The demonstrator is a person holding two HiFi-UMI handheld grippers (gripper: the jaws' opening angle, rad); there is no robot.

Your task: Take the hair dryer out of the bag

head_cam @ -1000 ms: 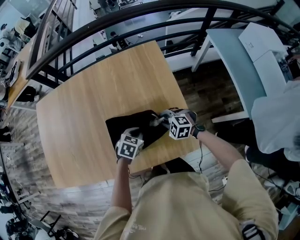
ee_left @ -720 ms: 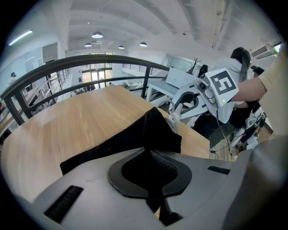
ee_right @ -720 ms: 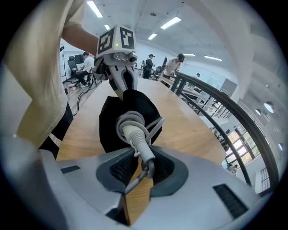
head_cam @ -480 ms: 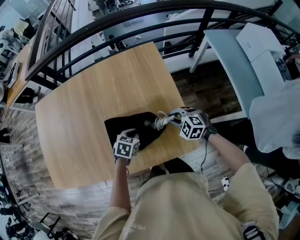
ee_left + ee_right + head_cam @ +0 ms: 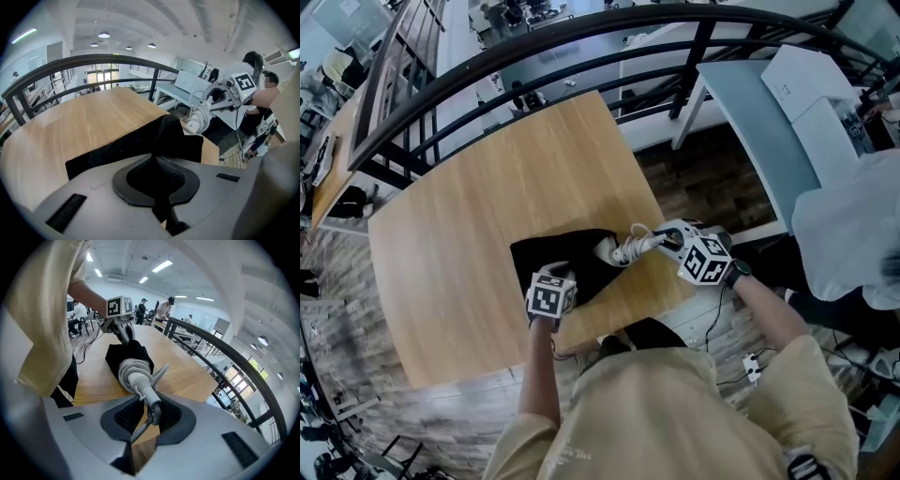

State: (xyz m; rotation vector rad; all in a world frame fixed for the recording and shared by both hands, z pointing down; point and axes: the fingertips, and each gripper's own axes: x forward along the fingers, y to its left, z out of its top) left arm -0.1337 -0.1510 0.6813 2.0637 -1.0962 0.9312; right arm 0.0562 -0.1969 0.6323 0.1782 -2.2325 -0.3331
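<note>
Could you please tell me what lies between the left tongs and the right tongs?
The head view shows the black bag, pinched by the left tongs, and the cord-wrapped hair dryer, held by the right tongs.

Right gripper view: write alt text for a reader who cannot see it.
The right gripper clamps the grey cord end of a hair dryer, cable coiled around it, sticking out of a black bag on a wooden table. Beyond, the left gripper pinches the bag.
</note>
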